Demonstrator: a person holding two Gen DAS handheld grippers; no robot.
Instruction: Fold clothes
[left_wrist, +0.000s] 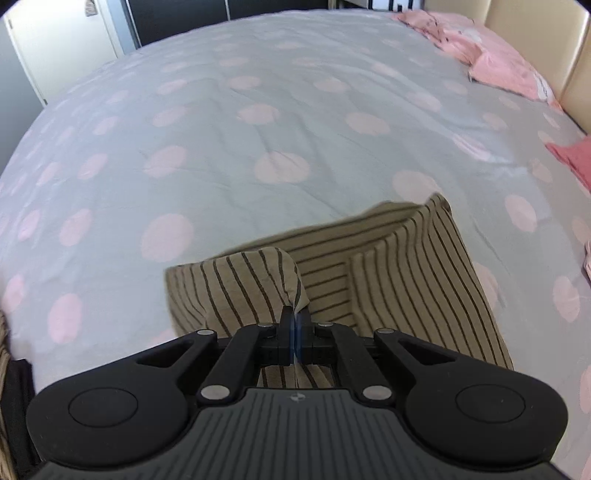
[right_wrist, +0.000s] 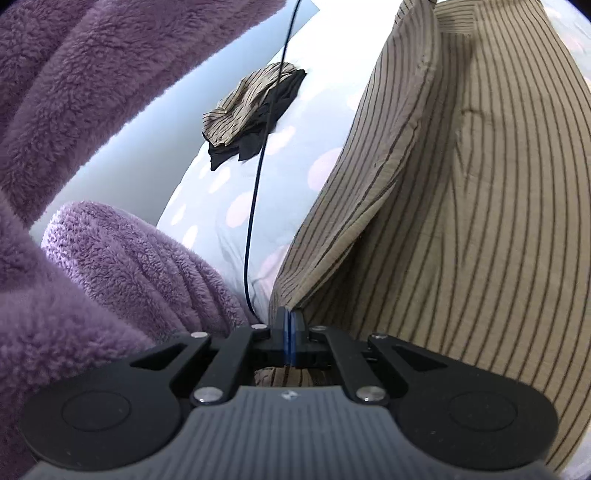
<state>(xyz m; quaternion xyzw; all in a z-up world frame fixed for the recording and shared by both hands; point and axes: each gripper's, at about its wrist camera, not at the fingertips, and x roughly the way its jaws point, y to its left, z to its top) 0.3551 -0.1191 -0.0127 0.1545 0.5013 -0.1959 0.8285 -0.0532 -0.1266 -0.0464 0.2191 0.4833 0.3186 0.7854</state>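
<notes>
Both claws, left claw and right claw, pinch the striped shirt tight over the bed; mid-fold, I think; next, lay it flat.

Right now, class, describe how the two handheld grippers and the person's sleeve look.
Both the left gripper and the right gripper are black, with blue pads, silver pivot pins, round side discs and a ribbed grey body bearing a small round emblem. A fluffy purple sleeve and a thin dark cable show beside the right one.

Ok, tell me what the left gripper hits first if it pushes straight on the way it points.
The left gripper, shut on the striped garment, would probably press that same cloth down onto the dotted bedsheet; depth is unclear.
</notes>
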